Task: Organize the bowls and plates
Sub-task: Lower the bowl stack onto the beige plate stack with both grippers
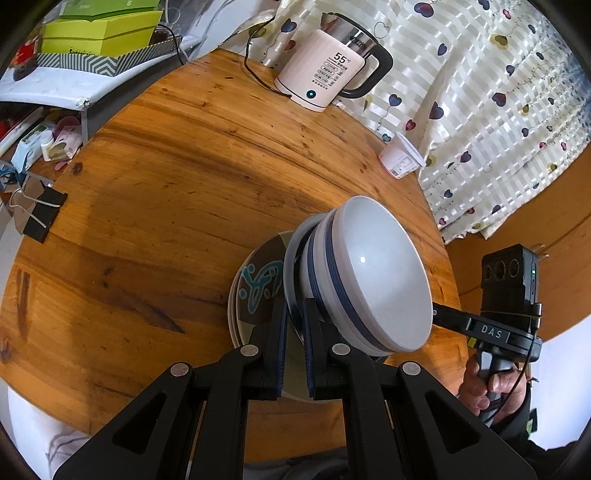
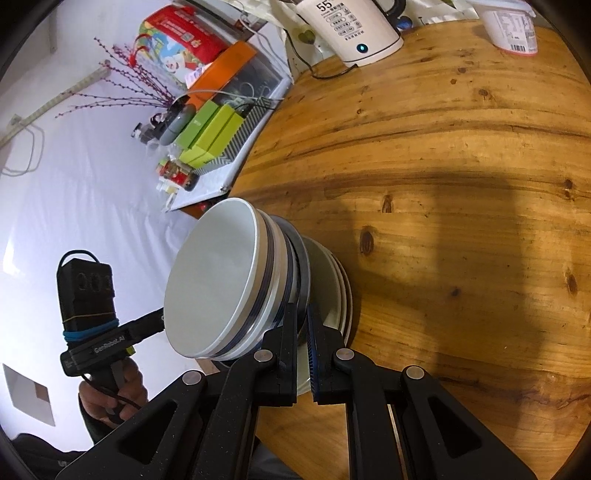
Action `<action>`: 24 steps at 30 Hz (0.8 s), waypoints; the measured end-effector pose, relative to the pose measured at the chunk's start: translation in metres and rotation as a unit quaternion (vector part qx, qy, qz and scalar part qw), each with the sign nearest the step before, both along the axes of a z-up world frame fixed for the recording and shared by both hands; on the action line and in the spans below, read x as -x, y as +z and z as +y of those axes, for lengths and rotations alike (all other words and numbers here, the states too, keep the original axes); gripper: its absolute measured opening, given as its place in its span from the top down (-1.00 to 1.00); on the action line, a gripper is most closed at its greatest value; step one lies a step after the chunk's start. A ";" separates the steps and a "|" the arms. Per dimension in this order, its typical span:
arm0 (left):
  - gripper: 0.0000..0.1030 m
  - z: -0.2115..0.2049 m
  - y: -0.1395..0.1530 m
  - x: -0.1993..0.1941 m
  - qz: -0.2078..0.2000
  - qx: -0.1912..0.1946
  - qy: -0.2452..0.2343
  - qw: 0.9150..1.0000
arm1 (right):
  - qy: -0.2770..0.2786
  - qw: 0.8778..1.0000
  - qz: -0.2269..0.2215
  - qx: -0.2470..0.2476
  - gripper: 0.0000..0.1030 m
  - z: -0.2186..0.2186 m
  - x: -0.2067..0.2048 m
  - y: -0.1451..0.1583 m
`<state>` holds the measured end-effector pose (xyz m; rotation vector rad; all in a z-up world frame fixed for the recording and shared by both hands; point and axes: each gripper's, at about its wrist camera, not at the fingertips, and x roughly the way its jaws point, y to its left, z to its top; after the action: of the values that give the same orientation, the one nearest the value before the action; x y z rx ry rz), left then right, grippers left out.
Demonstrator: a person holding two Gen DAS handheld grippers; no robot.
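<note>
A stack of white bowls with blue bands (image 1: 376, 273) sits on a dark-rimmed plate (image 1: 291, 273). Beneath lie plates, one with a blue and brown pattern (image 1: 258, 288), on the round wooden table (image 1: 166, 184). My left gripper (image 1: 294, 332) is shut on the rim of the dark-rimmed plate. My right gripper (image 2: 302, 332) is shut on the opposite rim of that plate (image 2: 304, 266), with the bowl stack (image 2: 218, 280) just left of its fingers. Each gripper shows in the other's view, held by a hand.
A white electric kettle (image 1: 325, 70) with a black cord stands at the table's far edge. A white yoghurt cup (image 1: 400, 158) sits near the heart-patterned cloth (image 1: 498, 110). A shelf with green boxes (image 1: 99, 33) and a binder clip (image 1: 44, 214) are at the left.
</note>
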<state>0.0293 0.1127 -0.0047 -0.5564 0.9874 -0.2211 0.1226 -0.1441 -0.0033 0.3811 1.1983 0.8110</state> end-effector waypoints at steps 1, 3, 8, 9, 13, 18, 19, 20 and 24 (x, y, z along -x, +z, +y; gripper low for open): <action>0.87 0.000 0.000 0.000 0.000 0.000 0.001 1.000 | 0.000 1.000 0.001 0.001 0.86 0.000 0.000 0.000; 0.87 0.000 0.001 0.001 0.000 0.000 0.001 1.000 | 0.001 1.000 0.002 0.003 0.86 0.002 -0.002 0.000; 0.87 0.003 -0.003 0.002 0.006 0.005 0.006 1.000 | 0.006 1.000 -0.003 0.008 0.85 0.004 -0.002 0.001; 0.87 0.003 -0.003 0.002 0.006 0.007 0.007 1.000 | 0.007 1.000 -0.006 0.010 0.85 0.005 -0.002 0.002; 0.86 0.005 -0.005 0.004 0.005 0.016 0.007 1.000 | 0.008 1.000 -0.009 0.013 0.84 0.007 -0.002 0.003; 0.85 0.008 -0.007 0.007 0.002 0.027 0.010 1.000 | 0.009 1.000 -0.012 0.017 0.84 0.008 -0.002 0.005; 0.85 0.008 -0.007 0.008 0.002 0.028 0.011 1.000 | 0.008 1.000 -0.013 0.018 0.84 0.007 -0.001 0.006; 0.85 0.007 -0.007 0.008 0.000 0.027 0.012 1.000 | 0.008 1.000 -0.015 0.020 0.84 0.007 0.000 0.007; 0.85 0.007 -0.006 0.012 -0.003 0.023 0.015 1.000 | 0.000 1.000 -0.016 0.023 0.84 0.001 0.001 0.007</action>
<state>0.0177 0.1199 -0.0106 -0.6117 0.9694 -0.2190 0.1212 -0.1434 0.0040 0.3288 1.1857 0.7850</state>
